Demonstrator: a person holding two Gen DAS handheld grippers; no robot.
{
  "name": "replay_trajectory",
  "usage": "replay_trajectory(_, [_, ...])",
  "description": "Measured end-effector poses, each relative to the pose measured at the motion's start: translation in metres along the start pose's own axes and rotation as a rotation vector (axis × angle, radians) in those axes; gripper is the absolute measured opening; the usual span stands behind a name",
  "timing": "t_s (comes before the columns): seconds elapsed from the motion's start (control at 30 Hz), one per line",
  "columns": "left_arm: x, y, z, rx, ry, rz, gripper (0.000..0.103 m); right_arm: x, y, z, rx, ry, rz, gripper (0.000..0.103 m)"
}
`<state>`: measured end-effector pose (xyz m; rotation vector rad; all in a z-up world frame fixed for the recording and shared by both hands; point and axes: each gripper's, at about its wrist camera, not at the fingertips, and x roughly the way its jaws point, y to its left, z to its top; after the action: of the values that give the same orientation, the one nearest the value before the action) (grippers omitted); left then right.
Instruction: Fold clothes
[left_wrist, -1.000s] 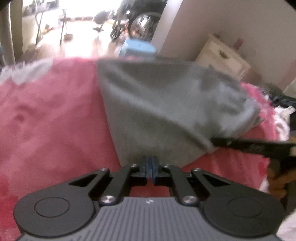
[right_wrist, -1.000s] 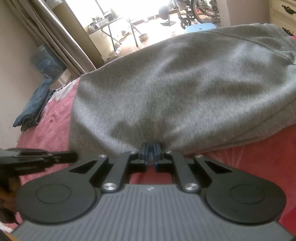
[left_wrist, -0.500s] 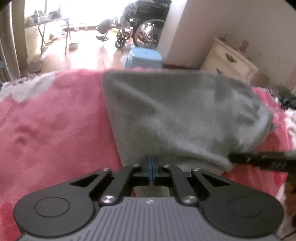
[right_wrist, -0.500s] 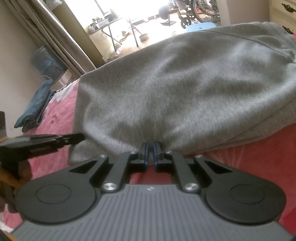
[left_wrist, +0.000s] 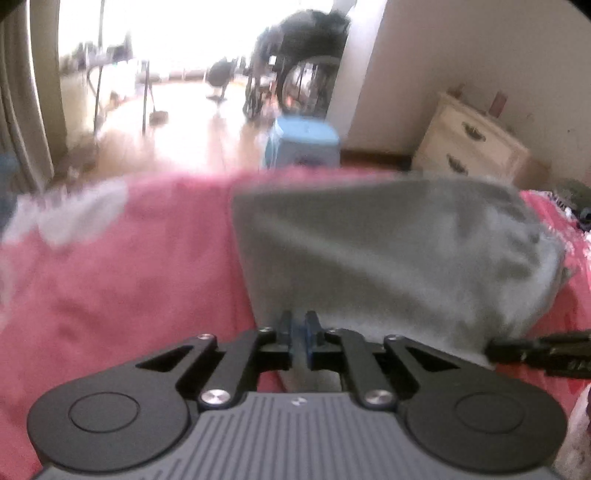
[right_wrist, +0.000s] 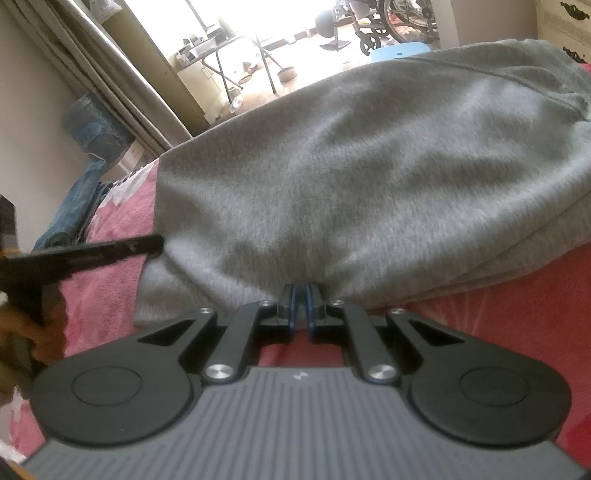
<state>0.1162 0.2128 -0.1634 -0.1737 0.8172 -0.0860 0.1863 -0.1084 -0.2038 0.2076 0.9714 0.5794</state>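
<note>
Shifted leftward along near hem of grey garment (left_wrist: 388, 258) on pink blanket (left_wrist: 110, 295): left gripper (left_wrist: 298, 328), clenched on fabric; right gripper (right_wrist: 300, 297) likewise clenched on hem.

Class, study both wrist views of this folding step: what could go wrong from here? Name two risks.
1. Both the left gripper and the right gripper pinch only the near edge of the grey garment; the fabric may slip out.
2. The garment lies in stacked layers on the pink blanket; a pull might drag lower layers askew.
</note>
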Motion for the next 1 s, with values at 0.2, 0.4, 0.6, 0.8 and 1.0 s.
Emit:
replay_trajectory(0.2, [0.025,0.003,0.032,-0.052,-0.018,-0.008,0.008,0.001,-0.002,0.001,0.009,0.001,0.008,0.003])
replay_trajectory(0.4, [0.055,0.015,0.034,-0.112,0.054,0.003,0.004,0.001,-0.003,0.001,0.017,0.003,0.015,0.003])
replay_trajectory(0.6, [0.047,0.007,0.054,-0.05,-0.013,-0.025,0.013,0.002,-0.004,0.0,0.031,0.004,0.022,0.003])
replay_trajectory(0.8, [0.081,0.034,0.066,-0.221,0.016,0.037,0.006,0.001,-0.004,0.0,0.032,0.005,0.026,0.003])
replay_trajectory(1.0, [0.035,0.013,0.074,-0.122,-0.069,-0.041,0.013,0.002,-0.006,0.001,0.038,0.005,0.027,0.003])
